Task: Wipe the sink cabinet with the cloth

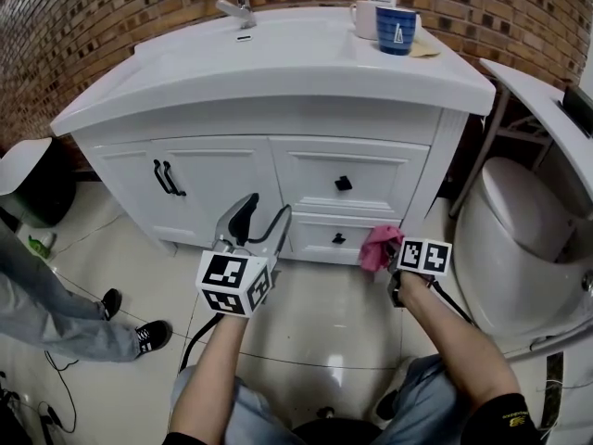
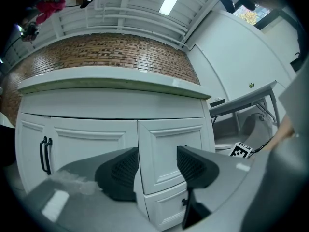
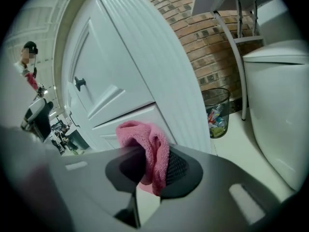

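While pinched in right gripper [image 3: 153, 169], bunched pink cloth [image 3: 146, 135].

1. The pink terry cloth [image 3: 153, 144] is bunched into a soft wad and pinched between the two jaws of the right hand-held gripper [image 3: 153, 167]. One fold stands above the jaws and an end hangs below. It sits low, just in front of the lower right drawer [image 1: 320, 237]; whether it touches cannot be told.
2. The white panelled sink cabinet [image 1: 232, 170] stands upright on the tiled floor [image 1: 315, 313], doors and drawers closed. It has black bar handles [image 1: 167, 177], black knobs [image 1: 344, 183] and a white basin top [image 1: 278, 58].
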The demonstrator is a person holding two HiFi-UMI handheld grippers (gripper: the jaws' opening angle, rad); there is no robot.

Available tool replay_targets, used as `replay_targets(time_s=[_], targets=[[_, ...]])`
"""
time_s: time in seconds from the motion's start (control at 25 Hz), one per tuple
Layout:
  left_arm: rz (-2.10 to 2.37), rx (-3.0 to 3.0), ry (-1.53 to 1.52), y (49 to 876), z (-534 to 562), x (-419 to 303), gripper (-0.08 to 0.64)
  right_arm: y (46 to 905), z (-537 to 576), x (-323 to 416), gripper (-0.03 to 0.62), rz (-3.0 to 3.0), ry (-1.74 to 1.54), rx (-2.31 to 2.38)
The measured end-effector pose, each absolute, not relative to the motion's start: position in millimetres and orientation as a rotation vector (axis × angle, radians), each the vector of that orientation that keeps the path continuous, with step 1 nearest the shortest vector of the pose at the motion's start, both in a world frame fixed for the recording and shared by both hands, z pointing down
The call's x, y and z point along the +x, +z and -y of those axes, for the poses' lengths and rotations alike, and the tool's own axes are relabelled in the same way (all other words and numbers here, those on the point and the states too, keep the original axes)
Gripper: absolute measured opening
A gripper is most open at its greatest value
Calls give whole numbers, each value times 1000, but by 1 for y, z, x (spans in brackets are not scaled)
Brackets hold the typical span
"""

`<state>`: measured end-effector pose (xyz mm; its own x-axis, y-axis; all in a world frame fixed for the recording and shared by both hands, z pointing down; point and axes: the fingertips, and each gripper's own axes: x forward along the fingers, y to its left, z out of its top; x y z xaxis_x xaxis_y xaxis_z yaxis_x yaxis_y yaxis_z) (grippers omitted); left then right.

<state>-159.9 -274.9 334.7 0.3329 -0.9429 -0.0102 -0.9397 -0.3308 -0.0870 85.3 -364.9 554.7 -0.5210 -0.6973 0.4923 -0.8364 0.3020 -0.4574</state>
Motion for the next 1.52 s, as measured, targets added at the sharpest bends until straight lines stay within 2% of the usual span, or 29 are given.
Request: replay_targets(time_s=[0.36,0.96,1.16,1.52], targets=[[-1786,-2486,-68,333,272,-170,247,547,355,26,58,2449,1033,1285],[-1856,-2435,-106,333,259,-204,247,554,310,-162,58,2565,1156,866],[-1882,-2415,-114,330,248,-219,247,570,328,-177,58,2553,1154,939],[-1891,-2397,-142,331,236,-232,247,579,342,-152,58,2509,1189,1057]])
